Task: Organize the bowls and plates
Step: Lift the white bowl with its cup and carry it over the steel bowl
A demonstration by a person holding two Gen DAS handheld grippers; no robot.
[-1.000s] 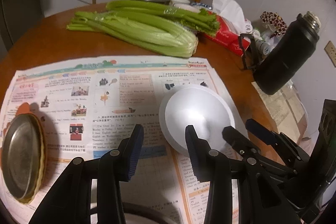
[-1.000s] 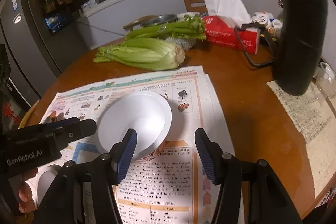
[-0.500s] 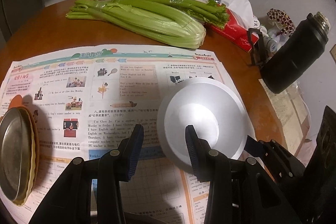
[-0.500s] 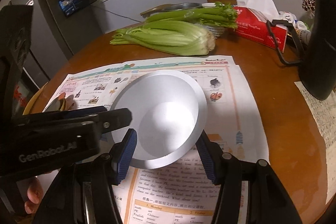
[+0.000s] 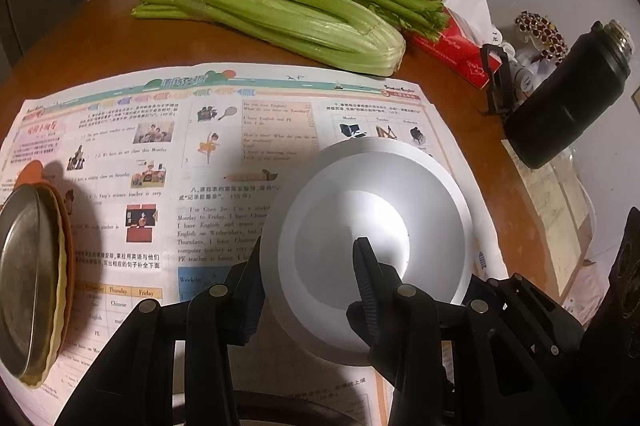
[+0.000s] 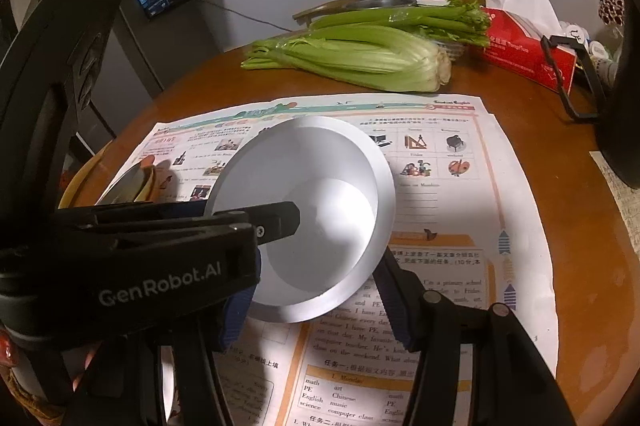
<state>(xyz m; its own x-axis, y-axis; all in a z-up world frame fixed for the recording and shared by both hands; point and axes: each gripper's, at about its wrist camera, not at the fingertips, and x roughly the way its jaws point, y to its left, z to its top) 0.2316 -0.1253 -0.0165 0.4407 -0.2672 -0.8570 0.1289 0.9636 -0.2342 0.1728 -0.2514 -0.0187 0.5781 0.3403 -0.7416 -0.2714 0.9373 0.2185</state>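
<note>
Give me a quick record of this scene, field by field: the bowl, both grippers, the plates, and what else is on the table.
bowl: white, tilted, above the worksheet
left gripper: straddling the bowl's rim
right gripper: open around the bowl
plates: stack at the table's left edge
other items: celery, tissue box, black flask

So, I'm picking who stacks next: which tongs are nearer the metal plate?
Left. The left tongs straddle the bowl's rim, the metal plate just to their left. The right tongs flank the bowl from farther right, the left tongs between them and the plate.
</note>
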